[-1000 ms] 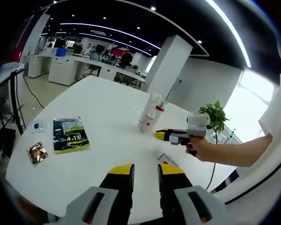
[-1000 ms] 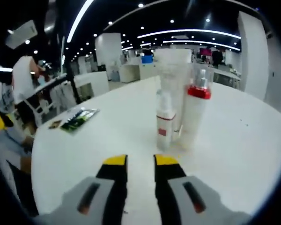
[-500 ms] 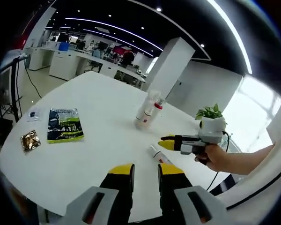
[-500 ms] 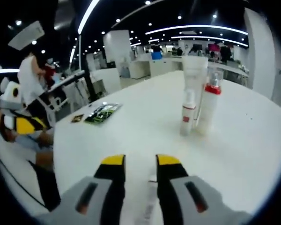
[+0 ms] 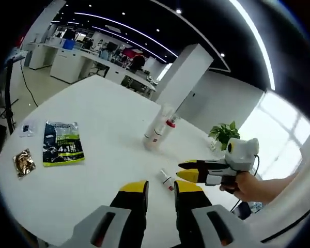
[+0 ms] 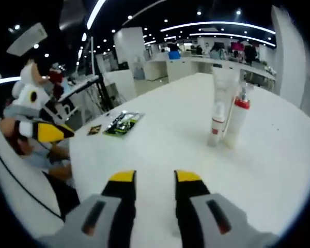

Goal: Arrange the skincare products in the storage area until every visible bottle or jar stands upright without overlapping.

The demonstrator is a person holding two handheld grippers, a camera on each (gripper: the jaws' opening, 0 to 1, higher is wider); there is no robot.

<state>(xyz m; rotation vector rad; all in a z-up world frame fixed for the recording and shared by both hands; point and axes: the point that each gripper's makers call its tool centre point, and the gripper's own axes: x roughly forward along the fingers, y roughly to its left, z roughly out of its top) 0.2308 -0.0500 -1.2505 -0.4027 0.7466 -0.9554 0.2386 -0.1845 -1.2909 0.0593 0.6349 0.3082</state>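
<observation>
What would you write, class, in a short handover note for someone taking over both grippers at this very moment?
Left gripper: open, empty, above the near table edge.
Right gripper: open, empty; in the left gripper view it hangs beside the small tube.
Done: three bottles stand upright, clustered mid-table.
Left: the small tube lies flat near both grippers; stand it by the cluster.
Green sachet and gold packet lie flat, apart.
</observation>
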